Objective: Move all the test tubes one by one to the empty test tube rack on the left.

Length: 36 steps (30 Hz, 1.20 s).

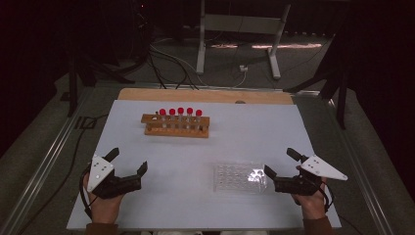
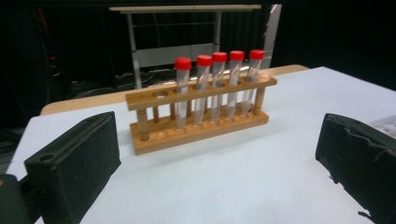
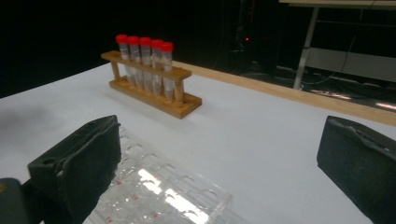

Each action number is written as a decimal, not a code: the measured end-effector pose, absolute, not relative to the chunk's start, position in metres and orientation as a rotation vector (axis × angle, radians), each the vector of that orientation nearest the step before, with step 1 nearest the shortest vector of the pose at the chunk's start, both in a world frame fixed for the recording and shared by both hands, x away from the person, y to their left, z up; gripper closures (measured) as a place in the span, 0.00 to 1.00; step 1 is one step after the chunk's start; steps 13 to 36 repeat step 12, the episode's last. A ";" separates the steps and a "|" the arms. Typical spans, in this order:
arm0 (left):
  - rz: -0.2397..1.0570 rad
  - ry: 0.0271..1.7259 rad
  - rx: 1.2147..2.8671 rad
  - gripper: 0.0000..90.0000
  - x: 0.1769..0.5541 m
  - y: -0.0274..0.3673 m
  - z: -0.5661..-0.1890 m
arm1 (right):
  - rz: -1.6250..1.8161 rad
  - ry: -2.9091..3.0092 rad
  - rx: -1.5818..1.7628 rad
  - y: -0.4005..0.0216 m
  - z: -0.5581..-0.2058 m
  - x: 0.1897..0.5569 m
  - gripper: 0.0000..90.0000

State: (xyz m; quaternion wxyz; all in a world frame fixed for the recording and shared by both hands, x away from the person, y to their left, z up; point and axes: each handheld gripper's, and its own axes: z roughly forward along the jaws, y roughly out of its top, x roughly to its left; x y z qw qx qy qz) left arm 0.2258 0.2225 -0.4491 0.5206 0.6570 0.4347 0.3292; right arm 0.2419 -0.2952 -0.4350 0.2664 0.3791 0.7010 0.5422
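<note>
Near the table's front edge, both the left gripper (image 1: 129,161) and right gripper (image 1: 280,162) rest released; the right one's jaw touches the clear plastic rack (image 1: 240,177), well apart from the wooden tube rack (image 1: 176,128).

Clear well plate (image 3: 159,196) cut off by bottom edge; tube contents too small.

A white table sheet (image 1: 244,132) lies under my left gripper (image 1: 129,159) and right gripper (image 1: 279,161). Ahead of both, a wooden strip (image 1: 195,95) borders its far edge. Farther ahead, a grey metal frame (image 1: 240,24), black cables (image 1: 166,58) and a white plug (image 1: 243,68) sit on the floor (image 1: 303,63).
</note>
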 end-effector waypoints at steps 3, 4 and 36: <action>0.788 1.051 1.567 0.01 0.225 0.226 -0.451 | 1.460 1.879 1.033 -0.299 -0.437 0.241 0.00; 0.781 1.051 1.558 0.01 0.225 0.227 -0.451 | 1.458 1.873 1.037 -0.300 -0.438 0.242 0.00; 0.777 1.067 1.548 0.01 0.226 0.231 -0.453 | 1.438 1.857 1.055 -0.305 -0.442 0.241 0.00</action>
